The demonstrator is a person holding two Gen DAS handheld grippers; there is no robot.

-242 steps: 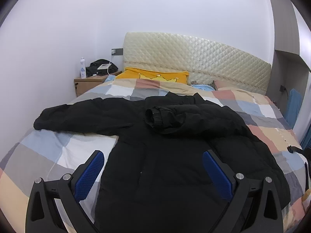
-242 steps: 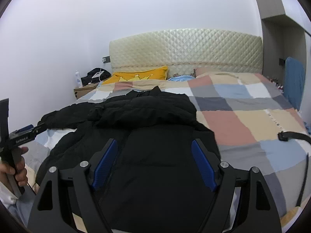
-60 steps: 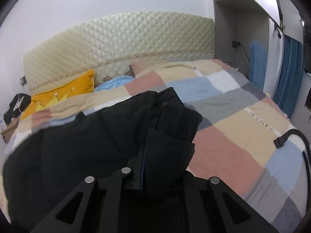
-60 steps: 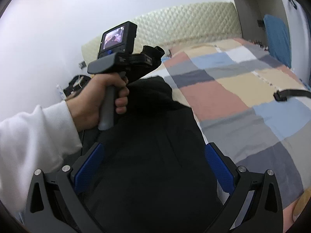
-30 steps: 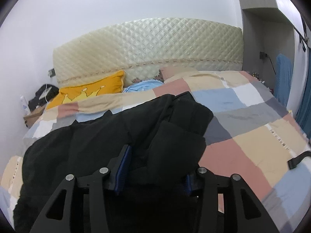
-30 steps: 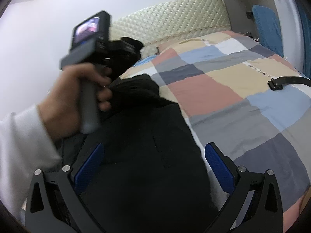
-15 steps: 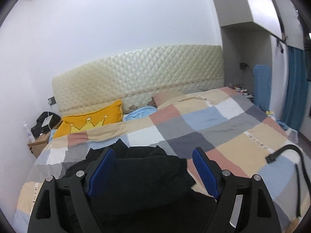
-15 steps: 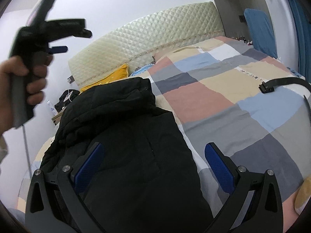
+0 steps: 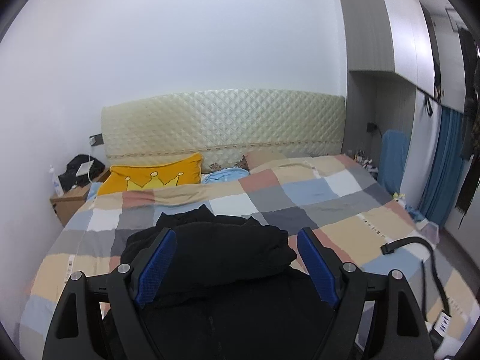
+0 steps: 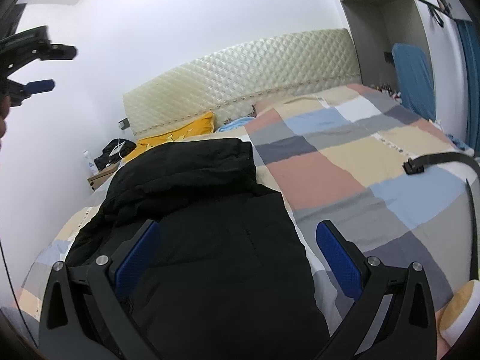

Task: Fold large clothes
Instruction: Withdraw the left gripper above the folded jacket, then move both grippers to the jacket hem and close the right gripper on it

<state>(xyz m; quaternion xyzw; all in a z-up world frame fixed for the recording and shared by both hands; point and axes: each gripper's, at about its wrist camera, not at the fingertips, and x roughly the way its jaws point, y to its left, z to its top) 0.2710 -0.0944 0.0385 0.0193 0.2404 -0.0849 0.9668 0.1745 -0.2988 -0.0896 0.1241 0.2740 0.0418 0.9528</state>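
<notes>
Both sleeves looked folded in on the black jacket point(image 9: 210, 258), lying lower centre of frame on the checked bed point(image 9: 345, 210); my left gripper point(image 9: 237, 267) and right gripper point(image 10: 237, 258) hung above, jaws wide and empty, so I judged next came gripping the hem to fold it toward the collar.

Jacket point(image 9: 210, 258) on the bed's left half point(image 9: 330, 198), pillow point(image 9: 156, 177) behind it, nightstand point(image 9: 69, 201) further left

Stood against a plain white wall point(image 9: 210, 30): quilted cream headboard point(image 9: 222, 126), checked bedspread point(image 9: 315, 192), wooden nightstand point(image 9: 67, 201) far left, blue curtain point(image 9: 441, 165) far right.
</notes>
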